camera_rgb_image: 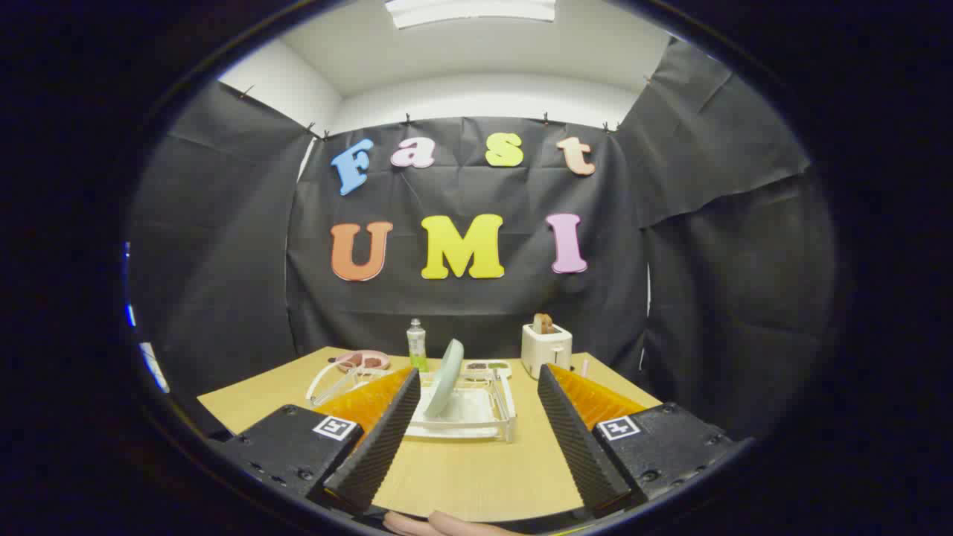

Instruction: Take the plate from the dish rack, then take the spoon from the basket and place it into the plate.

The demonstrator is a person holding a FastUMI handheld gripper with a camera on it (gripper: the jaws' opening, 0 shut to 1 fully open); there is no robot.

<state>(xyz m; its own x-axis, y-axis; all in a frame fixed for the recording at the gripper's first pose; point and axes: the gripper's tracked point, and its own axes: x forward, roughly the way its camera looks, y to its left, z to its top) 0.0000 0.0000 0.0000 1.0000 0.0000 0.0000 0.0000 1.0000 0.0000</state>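
Gripper (pixel 473 424) held wide apart, nothing between the fingers.

Step one judged not yet begun: plate (pixel 444 377) is seen upright in dish rack (pixel 476 409), lower centre of frame, just ahead of the fingers. An advance is called for, then closure on its rim.

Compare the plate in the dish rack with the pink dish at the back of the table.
The plate is pale green and stands on edge, tilted, in the white dish rack; the pink dish lies flat on the table. The plate holds nothing; the pink dish holds some dark items too small to identify. The plate is just ahead of the open gripper; the pink dish sits farther back, beside the bottle. Both look round.
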